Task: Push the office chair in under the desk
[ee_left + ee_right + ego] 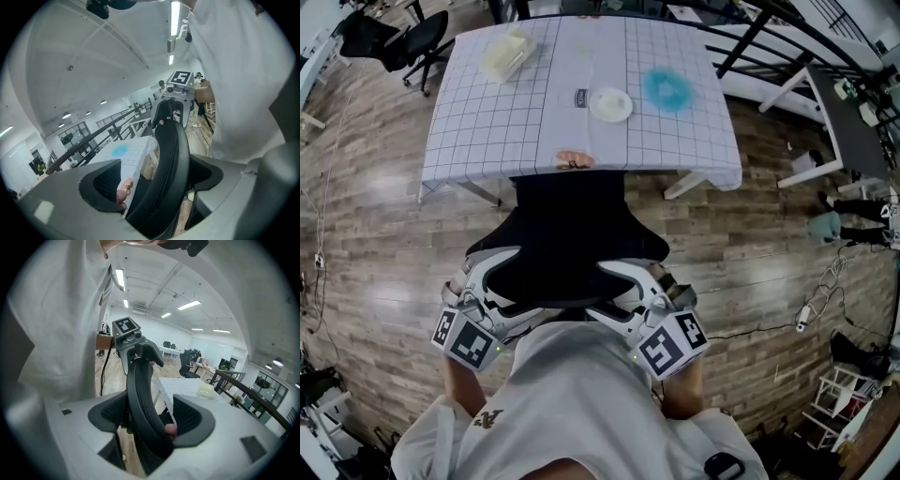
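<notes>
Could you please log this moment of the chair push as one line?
left gripper: shut on office chair backrest | right gripper: shut on backrest | chair seat: front under desk edge

The grid-cloth desk [487, 122] carries a white plate [610, 103], a fuzzy blue disc [667, 90] and a pale box [507, 53]

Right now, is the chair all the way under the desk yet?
Not yet. Done: the left gripper and right gripper each have the office chair back clamped between their jaws. In hand: the chair's front is just meeting the desk edge. Left: most of the seat shows outside the desk, so it probably needs pushing further in.
</notes>
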The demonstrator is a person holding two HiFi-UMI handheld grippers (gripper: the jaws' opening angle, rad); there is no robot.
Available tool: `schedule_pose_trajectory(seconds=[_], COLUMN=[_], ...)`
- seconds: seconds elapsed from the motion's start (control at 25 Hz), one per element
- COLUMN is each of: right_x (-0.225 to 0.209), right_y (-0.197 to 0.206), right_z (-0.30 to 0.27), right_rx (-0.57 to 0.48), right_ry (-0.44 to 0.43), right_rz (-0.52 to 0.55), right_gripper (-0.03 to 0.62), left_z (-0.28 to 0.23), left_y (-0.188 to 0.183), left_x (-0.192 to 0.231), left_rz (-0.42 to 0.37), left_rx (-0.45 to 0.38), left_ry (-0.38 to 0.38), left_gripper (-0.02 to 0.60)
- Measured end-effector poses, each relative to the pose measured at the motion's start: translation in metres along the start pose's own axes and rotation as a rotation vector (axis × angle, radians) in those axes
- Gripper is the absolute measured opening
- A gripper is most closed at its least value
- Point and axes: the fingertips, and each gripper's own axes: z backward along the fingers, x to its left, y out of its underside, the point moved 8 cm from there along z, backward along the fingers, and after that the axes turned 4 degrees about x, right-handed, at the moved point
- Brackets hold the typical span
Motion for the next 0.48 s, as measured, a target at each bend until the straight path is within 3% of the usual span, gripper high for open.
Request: schedule_pose_trajectory(seconds=[0.48], right_x=[-0.028], right_y=[0.011], right_z=[0.001], right_rx=[-0.013], right_ry=[-0.002], right_rz=[0.033], right_gripper=[0.311], left_z=[-0.019], left_y=[-0.005], left_x=[0.018], left_rz=[0.013], left_rx=[0.011], left_ry=[-0.02], left_gripper=[0.425])
